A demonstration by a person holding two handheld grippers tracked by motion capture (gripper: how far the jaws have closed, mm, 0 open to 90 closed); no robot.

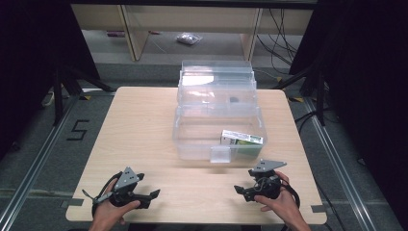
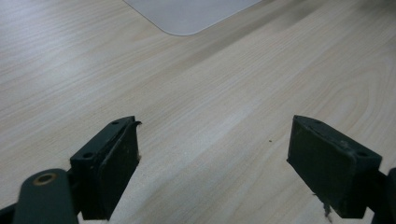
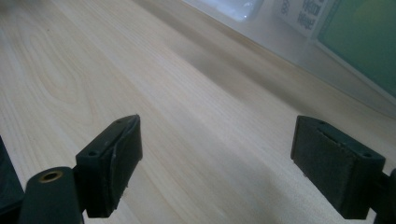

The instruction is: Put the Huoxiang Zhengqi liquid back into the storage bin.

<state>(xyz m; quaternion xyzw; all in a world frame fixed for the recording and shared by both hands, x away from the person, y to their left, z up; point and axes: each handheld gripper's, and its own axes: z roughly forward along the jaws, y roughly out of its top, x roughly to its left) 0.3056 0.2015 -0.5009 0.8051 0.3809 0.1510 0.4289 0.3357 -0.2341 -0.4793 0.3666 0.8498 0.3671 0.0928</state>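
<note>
left gripper (image 1: 155,194): jaws wide, empty, resting at near table (image 1: 144,120) edge
right gripper (image 1: 238,189): jaws wide, empty, just before the bin
clear bin (image 1: 192,139): mid-table, open, lid tipped back
carton (image 1: 242,139): inside bin, right side, lying flat
handling: likely light, stiff card; grip across long sides

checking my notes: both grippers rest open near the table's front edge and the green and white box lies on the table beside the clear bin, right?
Not quite. The green and white box lies inside the clear bin, at its front right, as the high view shows. The left gripper and right gripper are open near the front edge.
</note>
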